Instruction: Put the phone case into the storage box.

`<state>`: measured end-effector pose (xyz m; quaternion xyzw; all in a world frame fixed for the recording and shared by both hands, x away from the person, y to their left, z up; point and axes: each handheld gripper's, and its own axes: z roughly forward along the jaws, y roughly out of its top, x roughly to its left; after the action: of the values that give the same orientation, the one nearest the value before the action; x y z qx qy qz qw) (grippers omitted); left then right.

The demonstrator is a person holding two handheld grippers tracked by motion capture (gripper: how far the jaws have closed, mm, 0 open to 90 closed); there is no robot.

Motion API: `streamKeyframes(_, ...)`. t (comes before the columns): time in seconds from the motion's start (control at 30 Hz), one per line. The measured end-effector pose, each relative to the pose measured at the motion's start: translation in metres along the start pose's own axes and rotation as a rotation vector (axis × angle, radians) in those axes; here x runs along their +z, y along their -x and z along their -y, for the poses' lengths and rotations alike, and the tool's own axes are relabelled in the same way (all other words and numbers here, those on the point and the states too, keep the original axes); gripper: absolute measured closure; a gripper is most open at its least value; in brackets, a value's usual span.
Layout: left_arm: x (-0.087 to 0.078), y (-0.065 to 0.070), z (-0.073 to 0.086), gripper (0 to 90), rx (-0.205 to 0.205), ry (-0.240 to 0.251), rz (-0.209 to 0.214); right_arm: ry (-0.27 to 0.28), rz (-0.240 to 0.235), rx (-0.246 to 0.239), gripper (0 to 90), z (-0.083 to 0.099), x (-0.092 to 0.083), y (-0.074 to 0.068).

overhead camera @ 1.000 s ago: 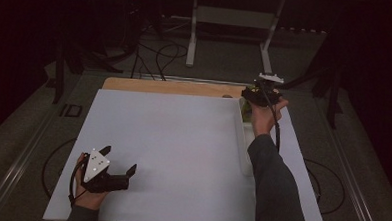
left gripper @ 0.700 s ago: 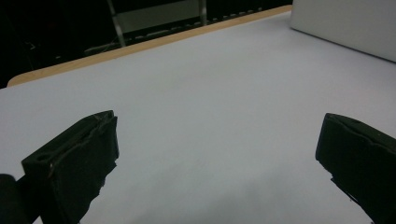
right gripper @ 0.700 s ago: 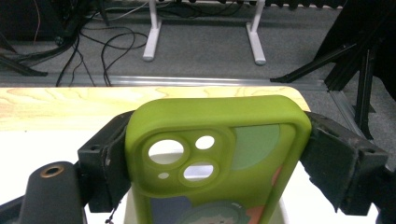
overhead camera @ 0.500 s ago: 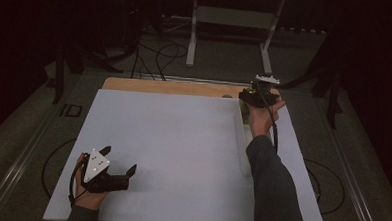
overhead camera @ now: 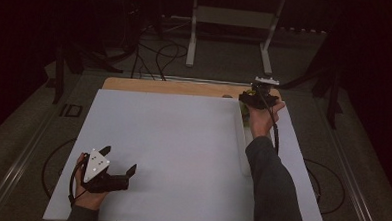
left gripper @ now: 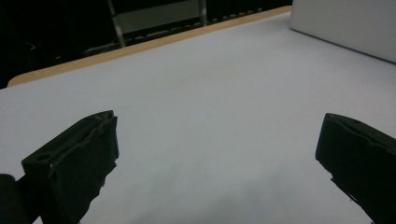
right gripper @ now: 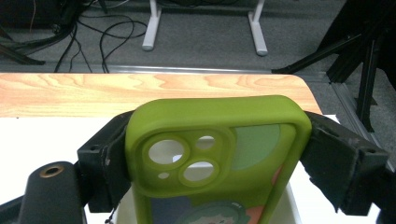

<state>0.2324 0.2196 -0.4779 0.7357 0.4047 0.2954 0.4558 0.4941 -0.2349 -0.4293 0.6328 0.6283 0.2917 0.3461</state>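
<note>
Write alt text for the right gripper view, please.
A green phone case with camera cutouts is clamped between the right gripper's two black jaws. Behind lie a white board, a wooden table edge and grey floor with cables.

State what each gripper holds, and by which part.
The right gripper clamps a green phone case by its two long side edges, near the camera-cutout end. The left gripper holds nothing, jaws open.

One green phone case is showing, one white desk is carrying it, and two grippers, left and right, are working.
</note>
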Motion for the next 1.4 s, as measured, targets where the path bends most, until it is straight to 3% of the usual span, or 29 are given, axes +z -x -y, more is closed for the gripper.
streamKeyframes(0.63,0.0,0.0,0.0,0.1,0.0,-0.001,0.001,0.001,-0.009,-0.005,14.8,0.002,0.004,-0.002)
streamKeyframes(0.87,0.001,0.001,0.0,0.1,-0.002,-0.004,0.004,0.007,-0.039,0.025,7.9,0.002,0.005,0.0)
streamKeyframes(1.4,0.0,0.001,0.0,0.1,-0.002,-0.001,0.002,0.057,-0.079,0.034,7.5,-0.002,-0.006,0.002)
